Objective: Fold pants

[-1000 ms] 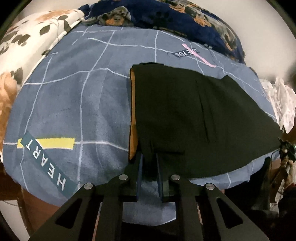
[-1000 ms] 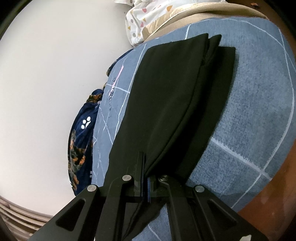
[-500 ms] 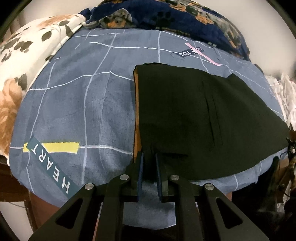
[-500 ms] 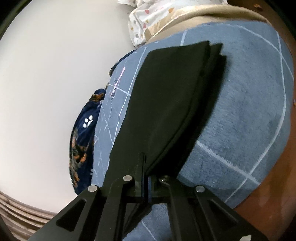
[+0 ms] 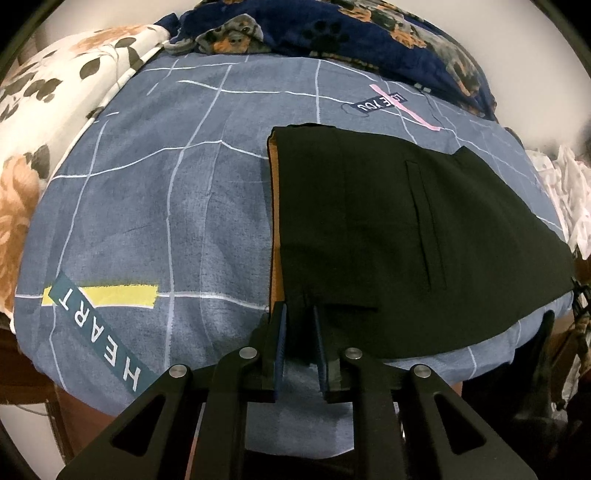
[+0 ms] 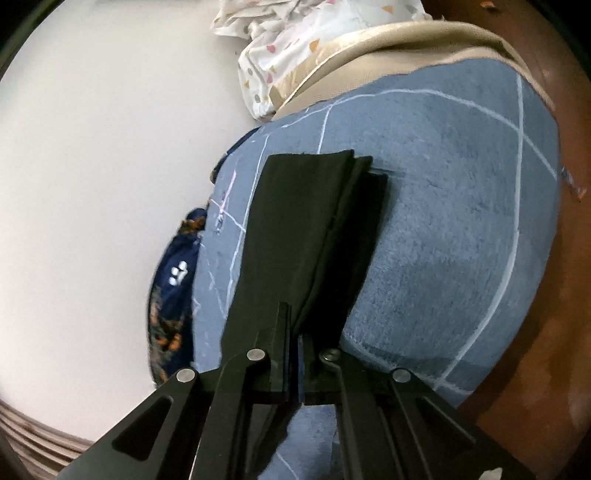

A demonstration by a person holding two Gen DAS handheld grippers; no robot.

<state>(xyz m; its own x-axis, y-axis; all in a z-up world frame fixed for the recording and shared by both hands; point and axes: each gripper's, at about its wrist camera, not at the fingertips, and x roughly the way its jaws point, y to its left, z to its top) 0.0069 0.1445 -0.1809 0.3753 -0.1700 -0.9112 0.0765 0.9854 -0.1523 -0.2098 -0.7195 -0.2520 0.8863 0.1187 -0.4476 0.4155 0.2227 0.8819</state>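
Observation:
Black pants (image 5: 388, 236) lie on a blue grid-patterned bedspread (image 5: 155, 206), waistband to the left with an orange lining showing at its edge. My left gripper (image 5: 299, 317) holds the near waistband corner; its jaws stand slightly apart with the cloth between them. In the right wrist view the pant legs (image 6: 306, 229) stretch away from me, stacked in layers. My right gripper (image 6: 293, 325) is shut on the near edge of the legs, lifting it a little off the bedspread (image 6: 461, 221).
A navy dog-print blanket (image 5: 369, 33) lies at the far side. A floral pillow (image 5: 48, 110) sits at the left. White patterned cloth (image 6: 295, 48) is bunched past the pant hems. The brown bed frame (image 6: 554, 332) runs along the near edge.
The left gripper's jaws have opened slightly and it has drawn back a little. The right gripper has pulled the pant legs back, so they look shorter and straighter.

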